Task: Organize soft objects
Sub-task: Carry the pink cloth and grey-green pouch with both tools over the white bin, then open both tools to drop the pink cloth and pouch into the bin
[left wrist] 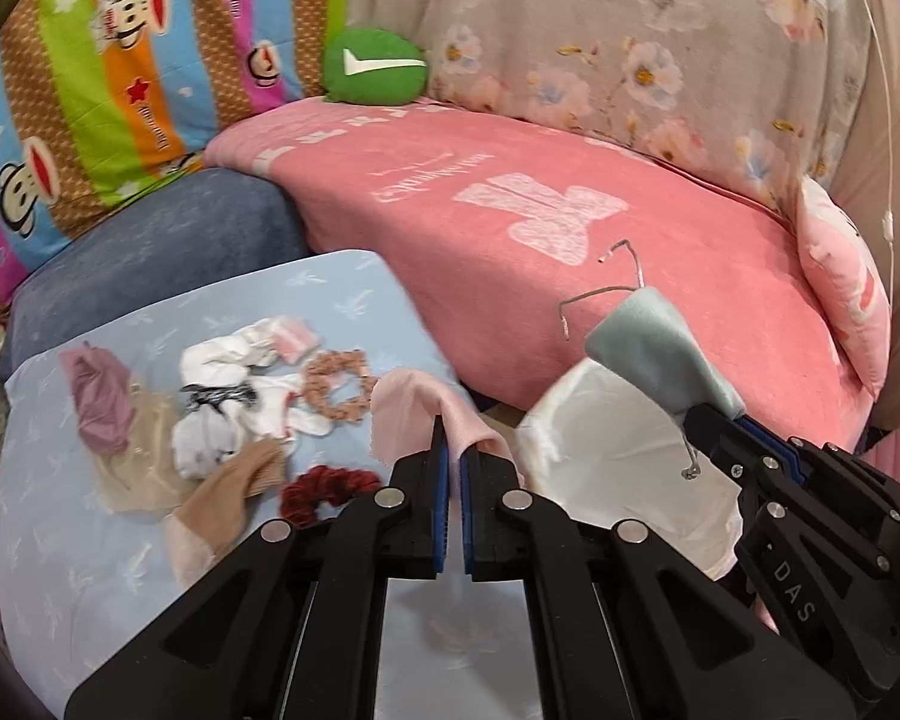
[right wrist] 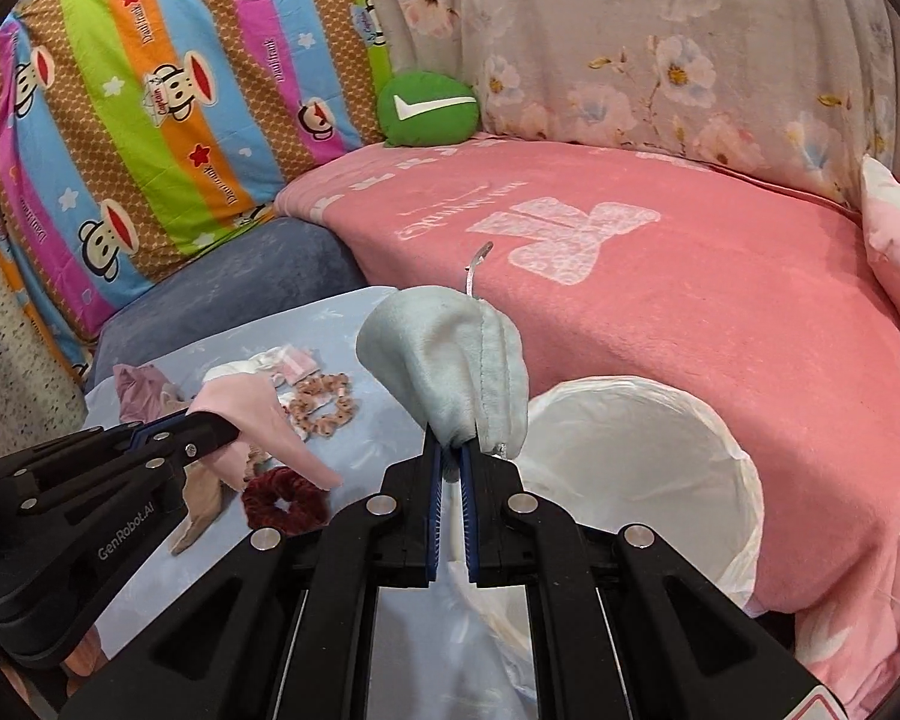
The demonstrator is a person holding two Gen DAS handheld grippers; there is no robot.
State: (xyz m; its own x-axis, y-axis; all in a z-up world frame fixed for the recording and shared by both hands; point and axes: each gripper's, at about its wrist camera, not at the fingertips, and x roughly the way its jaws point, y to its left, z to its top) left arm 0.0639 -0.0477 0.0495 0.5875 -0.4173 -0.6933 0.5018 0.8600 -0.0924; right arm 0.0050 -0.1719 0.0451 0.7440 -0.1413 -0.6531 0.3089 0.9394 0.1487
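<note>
The left tool is clamped on a pink cloth; the right tool is clamped on a pale blue plush pouch, held above the white bag-lined bin. Scrunchies and socks lie on the light blue sheet.

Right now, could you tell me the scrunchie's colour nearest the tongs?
Dark red scrunchie; right wrist view shows it best.
</note>
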